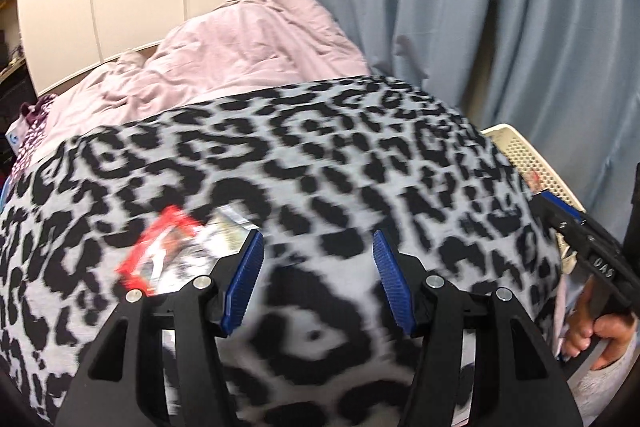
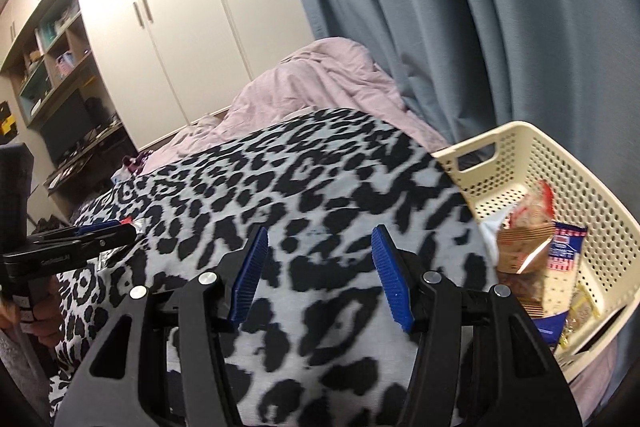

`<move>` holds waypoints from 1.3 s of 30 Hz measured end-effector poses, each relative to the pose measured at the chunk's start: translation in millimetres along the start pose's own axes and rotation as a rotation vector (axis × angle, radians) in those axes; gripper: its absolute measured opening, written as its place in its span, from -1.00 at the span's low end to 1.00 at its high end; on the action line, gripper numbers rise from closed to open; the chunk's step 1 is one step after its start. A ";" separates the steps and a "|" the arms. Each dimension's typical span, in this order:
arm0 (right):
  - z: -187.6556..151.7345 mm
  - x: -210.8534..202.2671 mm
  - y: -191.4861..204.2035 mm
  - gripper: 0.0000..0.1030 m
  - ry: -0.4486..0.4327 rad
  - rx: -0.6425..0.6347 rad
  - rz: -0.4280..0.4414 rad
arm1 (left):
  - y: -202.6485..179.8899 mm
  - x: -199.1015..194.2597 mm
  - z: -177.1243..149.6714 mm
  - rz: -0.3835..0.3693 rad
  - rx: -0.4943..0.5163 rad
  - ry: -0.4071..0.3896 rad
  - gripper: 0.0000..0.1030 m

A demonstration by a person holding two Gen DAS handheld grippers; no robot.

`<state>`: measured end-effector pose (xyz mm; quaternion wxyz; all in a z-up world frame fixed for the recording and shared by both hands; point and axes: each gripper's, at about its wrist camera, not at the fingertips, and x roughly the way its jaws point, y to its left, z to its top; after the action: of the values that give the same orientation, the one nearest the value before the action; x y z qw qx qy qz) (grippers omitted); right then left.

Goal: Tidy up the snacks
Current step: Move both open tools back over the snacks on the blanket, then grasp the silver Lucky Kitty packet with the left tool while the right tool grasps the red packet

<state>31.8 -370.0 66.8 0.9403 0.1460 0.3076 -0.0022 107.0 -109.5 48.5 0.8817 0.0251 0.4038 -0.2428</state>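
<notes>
- The left gripper (image 1: 318,279) stood wide open over the leopard-print blanket (image 1: 320,155), its blue pads (image 1: 244,283) spread apart with nothing between them.
- Just beyond its left finger lay a red-and-silver snack packet (image 1: 176,255) flat on the blanket; it was blurred, but its long axis seemed to run diagonally, from near-left up toward far-right. The finger overlapped the packet's near edge in view, and whether it touched was unclear.
- The right gripper (image 2: 320,275) was likewise wide open and held nothing, hovering above the same blanket.
- To its right sat a cream perforated basket (image 2: 580,179) at the blanket's edge, holding several snacks: a brown packet (image 2: 524,251) standing roughly upright, a blue-and-white packet (image 2: 564,251) beside it, and a red-and-clear bag (image 2: 536,203) behind.
- Farther off lay a rumpled pink duvet (image 2: 316,83), then grey-blue curtains (image 2: 460,7) and white wardrobe doors (image 2: 168,7).
</notes>
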 end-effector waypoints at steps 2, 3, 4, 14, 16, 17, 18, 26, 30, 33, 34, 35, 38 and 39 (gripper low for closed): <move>0.0 2.3 6.0 0.09 0.006 -0.011 0.009 | 12.9 0.1 -3.3 0.017 -0.010 0.005 0.08; 0.0 3.7 9.1 0.09 0.010 -0.017 0.013 | 18.9 0.3 -4.6 0.027 -0.016 0.009 0.07; 0.7 6.1 10.7 0.09 0.012 -0.019 0.014 | 24.6 0.3 -5.5 0.036 -0.022 0.013 0.04; 1.4 18.1 27.1 0.09 0.034 -0.046 0.042 | 48.7 10.3 -7.5 0.120 -0.002 0.036 0.03; 1.3 19.2 28.5 0.09 0.039 -0.048 0.045 | 46.4 11.9 -8.2 0.129 0.018 0.036 0.03; 1.0 20.2 29.0 0.09 0.041 -0.049 0.046 | 44.9 12.3 -9.0 0.133 0.032 0.036 0.03; 0.9 20.7 29.7 0.09 0.042 -0.050 0.048 | 43.8 13.7 -9.2 0.133 0.041 0.041 0.03; 3.5 19.7 35.2 0.09 0.037 -0.057 0.059 | 34.7 17.3 -14.4 0.128 0.084 0.071 -0.21; 5.7 19.7 39.7 0.09 0.036 -0.067 0.066 | 31.7 15.4 -15.8 0.123 0.082 0.068 -0.28; 8.2 20.1 45.5 0.09 0.037 -0.078 0.072 | 32.9 6.1 -17.6 0.104 0.057 0.052 -0.29; 8.1 19.9 48.7 0.09 0.037 -0.083 0.076 | 33.7 0.9 -18.2 0.101 0.051 0.041 -0.30; 9.3 21.0 53.6 0.09 0.040 -0.094 0.084 | 35.7 -6.4 -18.8 0.095 0.039 0.026 -0.31; 12.0 27.1 71.3 0.09 0.056 -0.128 0.132 | 43.2 -26.3 -20.3 0.082 0.004 -0.007 -0.32; 12.4 29.8 77.3 0.09 0.065 -0.135 0.153 | 46.0 -32.4 -21.1 0.084 -0.004 -0.017 -0.32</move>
<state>70.3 -296.9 80.2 0.9348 0.1053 0.3254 0.0952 94.9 -50.7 50.8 0.8946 0.0380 0.3953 -0.2049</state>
